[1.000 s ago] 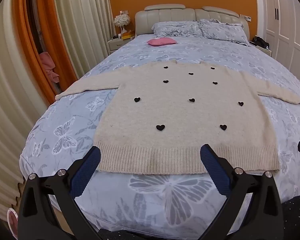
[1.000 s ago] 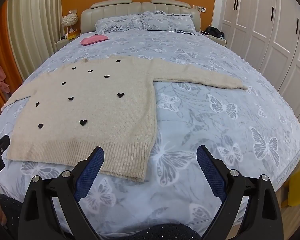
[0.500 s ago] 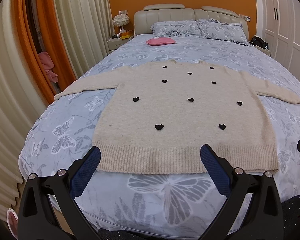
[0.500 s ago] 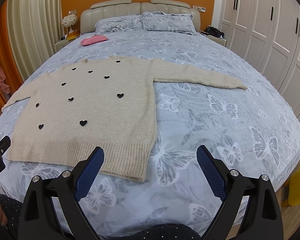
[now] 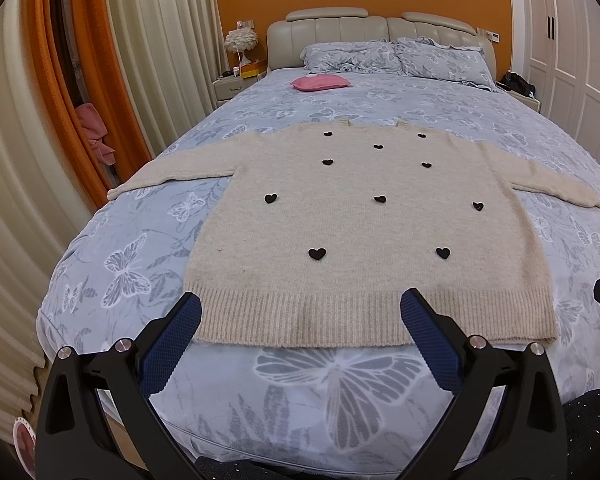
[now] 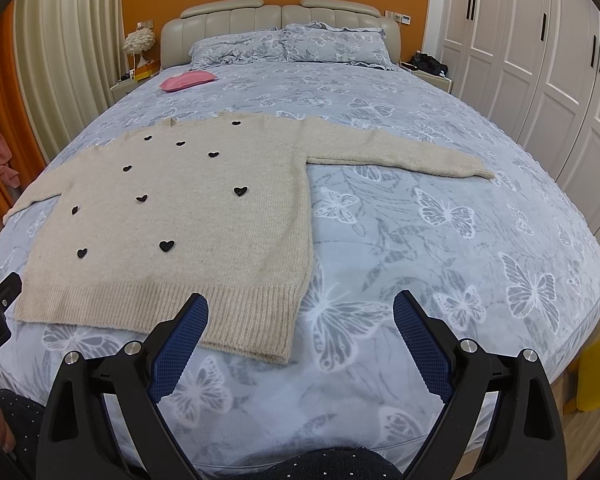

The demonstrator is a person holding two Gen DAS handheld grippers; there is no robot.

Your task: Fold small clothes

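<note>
A beige knit sweater (image 5: 364, 232) (image 6: 188, 216) with small black hearts lies flat on the bed, front up, both sleeves spread out sideways. Its ribbed hem faces me. My left gripper (image 5: 300, 310) hovers open above the hem's left half, nothing between its blue pads. My right gripper (image 6: 300, 308) is open too, held over the sweater's lower right corner and the bare bedspread beside it. The right sleeve (image 6: 400, 154) reaches toward the wardrobe side.
The bed (image 6: 440, 240) has a pale blue butterfly bedspread. A pink cushion (image 5: 320, 82) and pillows (image 5: 392, 56) lie near the headboard. Curtains (image 5: 16, 200) hang at left, white wardrobe doors (image 6: 540, 60) at right. A yellow object (image 6: 598, 372) sits low at the right.
Almost nothing differs; the left view has drifted very slightly, and both grippers stay open above the hem.
</note>
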